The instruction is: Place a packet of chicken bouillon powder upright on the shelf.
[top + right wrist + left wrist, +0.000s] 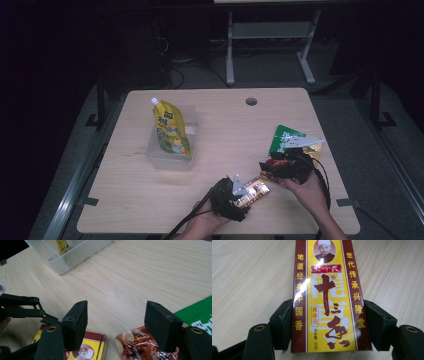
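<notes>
Between L tool (328,326) jaws | red-yellow spice box (327,297), flat, gripped | R tool (122,327) wide, empty

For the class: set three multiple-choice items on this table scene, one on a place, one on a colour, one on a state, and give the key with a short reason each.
1. Where does the yellow pouch stand?
A. in the clear tub
B. on the floor
C. on the green packet

2. What are the main colours of the seasoning box between the left gripper jaws?
A. blue and white
B. yellow and dark red
C. black and green

3. How do the jaws of the right gripper stand?
A. pressed together
C. apart, with bare table between them
B. clamped on the pouch

Key: 1 A, the high view shows the pouch leaning inside the tub. 2 B, the left gripper view shows a yellow panel with dark red edges. 3 C, the right gripper view shows wood between the pads, above a red snack packet.
</notes>
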Action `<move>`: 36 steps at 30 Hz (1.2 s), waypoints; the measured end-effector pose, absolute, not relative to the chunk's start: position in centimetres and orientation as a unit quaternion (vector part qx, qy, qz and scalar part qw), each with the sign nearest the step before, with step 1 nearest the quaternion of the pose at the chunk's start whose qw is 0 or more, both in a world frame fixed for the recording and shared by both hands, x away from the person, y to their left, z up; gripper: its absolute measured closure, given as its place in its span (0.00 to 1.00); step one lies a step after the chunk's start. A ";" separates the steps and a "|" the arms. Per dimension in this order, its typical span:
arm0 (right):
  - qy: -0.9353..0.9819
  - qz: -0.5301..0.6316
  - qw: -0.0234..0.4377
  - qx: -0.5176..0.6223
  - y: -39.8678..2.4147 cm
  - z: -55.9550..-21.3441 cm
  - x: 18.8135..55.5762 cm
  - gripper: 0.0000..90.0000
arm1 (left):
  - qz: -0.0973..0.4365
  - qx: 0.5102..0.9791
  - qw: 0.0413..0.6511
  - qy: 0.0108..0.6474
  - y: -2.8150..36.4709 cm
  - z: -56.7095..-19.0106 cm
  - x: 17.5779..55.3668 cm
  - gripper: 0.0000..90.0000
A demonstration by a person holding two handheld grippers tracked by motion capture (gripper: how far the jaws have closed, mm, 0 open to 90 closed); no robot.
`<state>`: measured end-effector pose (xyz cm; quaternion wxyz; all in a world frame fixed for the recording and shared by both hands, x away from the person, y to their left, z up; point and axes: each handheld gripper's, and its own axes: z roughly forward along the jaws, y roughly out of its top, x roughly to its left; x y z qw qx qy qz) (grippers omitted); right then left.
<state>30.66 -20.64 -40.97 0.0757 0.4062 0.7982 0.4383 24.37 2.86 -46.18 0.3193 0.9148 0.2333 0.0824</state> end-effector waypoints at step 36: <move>0.763 0.464 -0.081 0.442 -17.7 -42.2 34.3 0.33 | 0.196 0.853 0.392 0.282 6.7 -42.4 26.2 0.36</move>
